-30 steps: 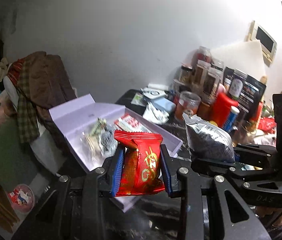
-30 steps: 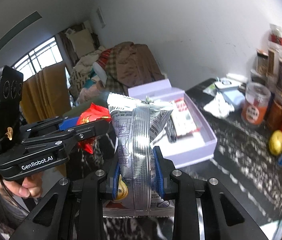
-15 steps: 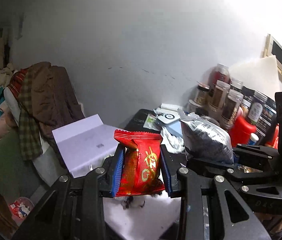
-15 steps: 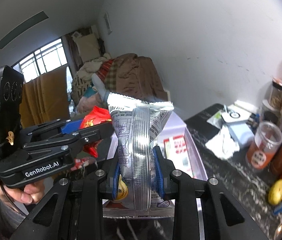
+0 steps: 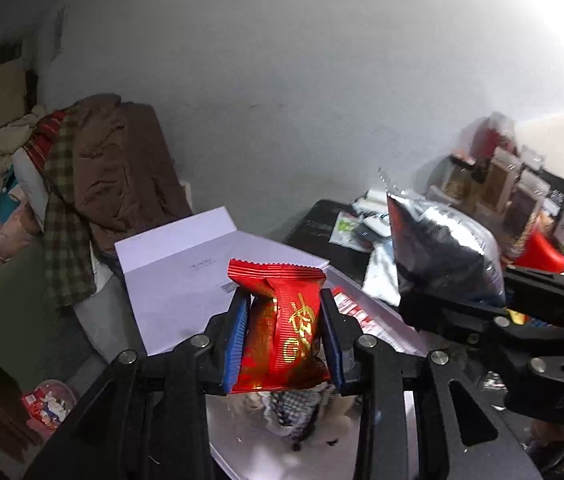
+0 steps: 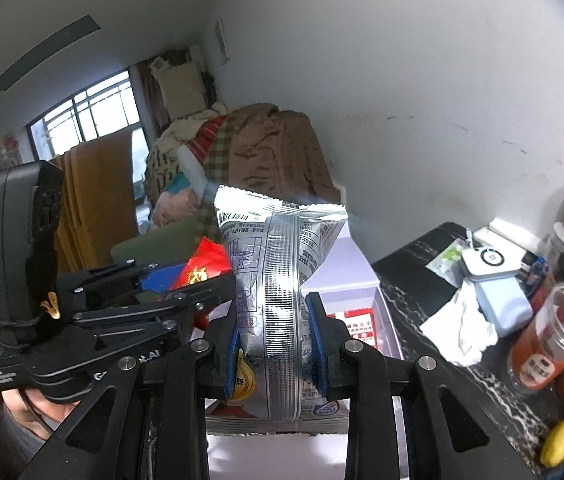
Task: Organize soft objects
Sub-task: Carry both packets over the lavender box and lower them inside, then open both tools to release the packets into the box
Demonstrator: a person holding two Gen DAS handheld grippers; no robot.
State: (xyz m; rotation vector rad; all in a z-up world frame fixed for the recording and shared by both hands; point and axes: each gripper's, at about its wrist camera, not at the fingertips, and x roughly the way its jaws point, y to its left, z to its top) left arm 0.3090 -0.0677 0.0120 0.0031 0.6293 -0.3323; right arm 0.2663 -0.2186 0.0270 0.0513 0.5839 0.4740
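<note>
Left gripper (image 5: 284, 340): pads pinching a red snack packet (image 5: 282, 332), upright, above the near end of the open lavender box (image 5: 185, 280). Below it in the box: a checkered packet (image 5: 290, 416) and a red-and-white packet (image 5: 356, 314), so seemingly some sorting done already. Right gripper (image 6: 273, 344): pressed onto a silver snack bag (image 6: 277, 292), upright, also over the box. Neither item released yet; both likely still to be lowered in. On the dark counter (image 6: 414, 264) to the right: crumpled white wrapper (image 6: 462, 328), jars, perhaps more to sort.
</note>
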